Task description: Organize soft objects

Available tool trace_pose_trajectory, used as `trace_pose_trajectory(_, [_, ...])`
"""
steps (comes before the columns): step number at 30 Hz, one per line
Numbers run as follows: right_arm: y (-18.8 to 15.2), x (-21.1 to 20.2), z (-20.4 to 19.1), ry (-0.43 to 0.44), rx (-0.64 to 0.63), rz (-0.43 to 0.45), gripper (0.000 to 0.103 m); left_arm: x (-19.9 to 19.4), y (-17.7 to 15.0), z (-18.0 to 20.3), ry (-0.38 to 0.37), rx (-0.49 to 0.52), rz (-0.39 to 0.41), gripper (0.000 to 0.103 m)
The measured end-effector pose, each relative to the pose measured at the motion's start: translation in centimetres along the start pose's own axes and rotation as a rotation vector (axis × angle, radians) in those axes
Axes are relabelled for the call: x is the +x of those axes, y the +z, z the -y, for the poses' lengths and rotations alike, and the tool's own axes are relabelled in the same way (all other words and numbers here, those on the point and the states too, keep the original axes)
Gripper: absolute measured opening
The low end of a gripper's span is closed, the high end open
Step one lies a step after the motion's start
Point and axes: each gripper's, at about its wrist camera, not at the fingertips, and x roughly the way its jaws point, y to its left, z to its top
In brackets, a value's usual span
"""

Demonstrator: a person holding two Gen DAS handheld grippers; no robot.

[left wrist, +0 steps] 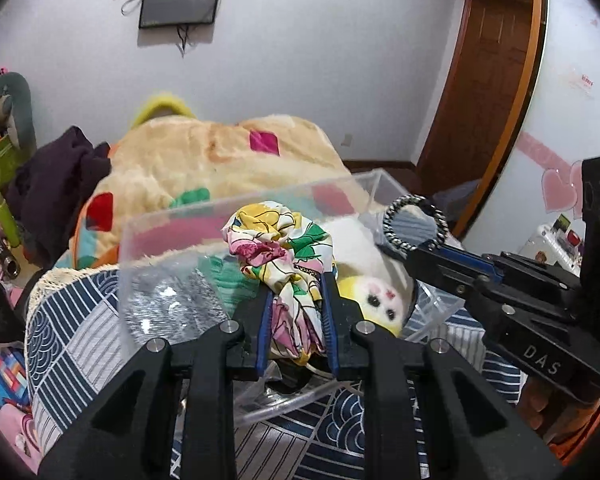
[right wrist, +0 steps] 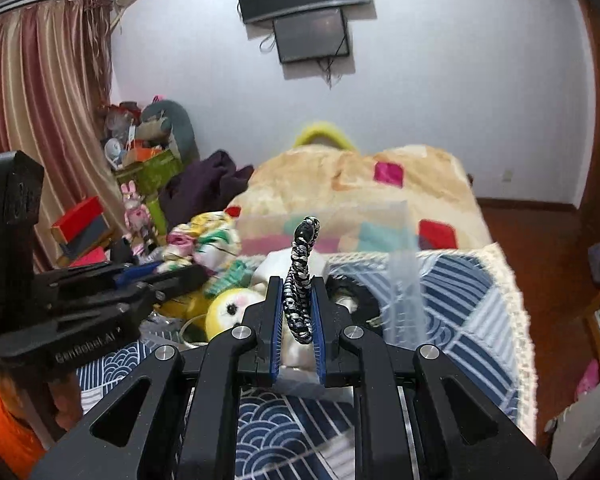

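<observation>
My left gripper (left wrist: 296, 280) is clamped on the floral cloth (left wrist: 284, 248): jaws pinch its lower bunch, upper part bulges out above the fingertips. It hangs over the clear plastic bin (left wrist: 172, 232), above the bin's open top. Bin sits on the blue-and-white patterned bedspread (left wrist: 72, 328). Inside the bin, right of the cloth: yellow-and-white plush toy (left wrist: 376, 300), face up toward the camera, lying against the bin's right side. Further right, my right gripper (right wrist: 298, 284) pinches the black-and-white braided hair tie (right wrist: 300, 276); the loop stands upright out of the closed jaws, over the bin's near right edge. Behind the bin: cream blanket (right wrist: 340, 184) with coloured patches. Right of the bed: wooden door (left wrist: 488, 80).
</observation>
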Motion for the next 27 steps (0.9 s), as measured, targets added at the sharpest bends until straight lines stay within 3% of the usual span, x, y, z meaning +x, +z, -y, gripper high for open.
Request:
trace_pose_trajectory(4, [-0.6,0.8,0.1,-0.006,-0.003,-0.031,0.015,0.7,-0.6,0.0,0.028,0.013,-0.022,0.036])
trace_pose_trajectory(8, [-1.4,0.7,0.0,-0.072,-0.030,-0.050,0.042,0.1,-1.0,-0.4,0.051,0.001,-0.004,0.053])
trace_pose_trajectory(14, [-1.2,-0.8,1.3,-0.088,0.000,-0.026,0.064,-2.1,-1.2,-0.7,0.018,-0.035,0.027,0.069])
trace_pose_trajectory(19, [-0.6,-2.9,1.2,-0.099,-0.010,0.024,0.065,-5.3,-0.9,0.3,0.028,-0.005,0.090,0.069])
trace_pose_trajectory(27, [1.0,-9.4,-1.2,-0.057,-0.076,0.163,0.065,-13.0,-0.7,3.0,0.054,0.044,0.258,0.070])
